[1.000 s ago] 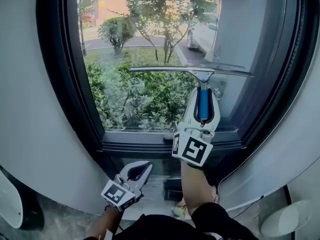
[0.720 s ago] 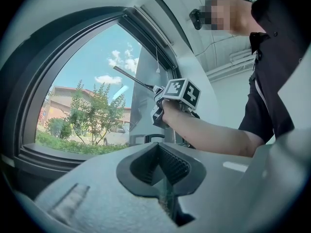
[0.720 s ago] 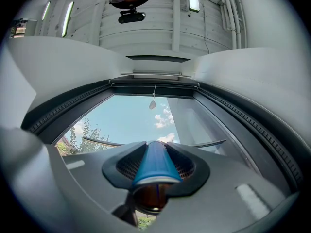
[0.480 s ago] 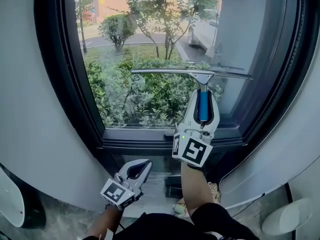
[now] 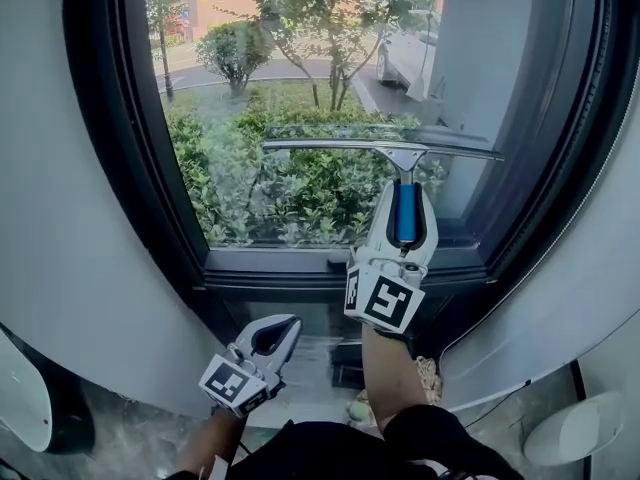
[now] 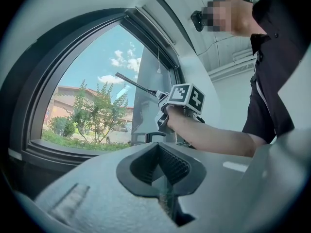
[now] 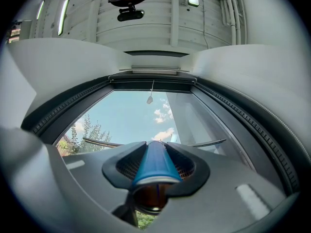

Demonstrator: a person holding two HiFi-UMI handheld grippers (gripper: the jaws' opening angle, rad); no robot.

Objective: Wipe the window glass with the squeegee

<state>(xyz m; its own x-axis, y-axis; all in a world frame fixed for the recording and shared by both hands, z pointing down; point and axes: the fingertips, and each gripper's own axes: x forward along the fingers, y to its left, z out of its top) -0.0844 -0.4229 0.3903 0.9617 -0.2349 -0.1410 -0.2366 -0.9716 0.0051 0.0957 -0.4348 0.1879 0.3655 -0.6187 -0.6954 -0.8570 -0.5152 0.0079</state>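
The right gripper [image 5: 405, 206] is clamped on the blue handle of the squeegee [image 5: 380, 147]. Its blade lies level on the window glass [image 5: 290, 78], right end near the dark frame [image 5: 545, 168], with open pane to the left, above and below. The left gripper [image 5: 272, 336] hangs below the sill, jaws together on nothing, and only the right gripper view shows the frame's top edge.

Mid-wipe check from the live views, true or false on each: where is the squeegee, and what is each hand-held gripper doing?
1. The right hand-held gripper is shut on the squeegee by its blue handle. True.
2. The left hand-held gripper also grips the squeegee. False: it hangs low, below the window, shut on nothing.
3. The blade runs roughly level across the glass. True.
4. The blade rests on the lower frame. False: it sits about mid-pane, well above it.
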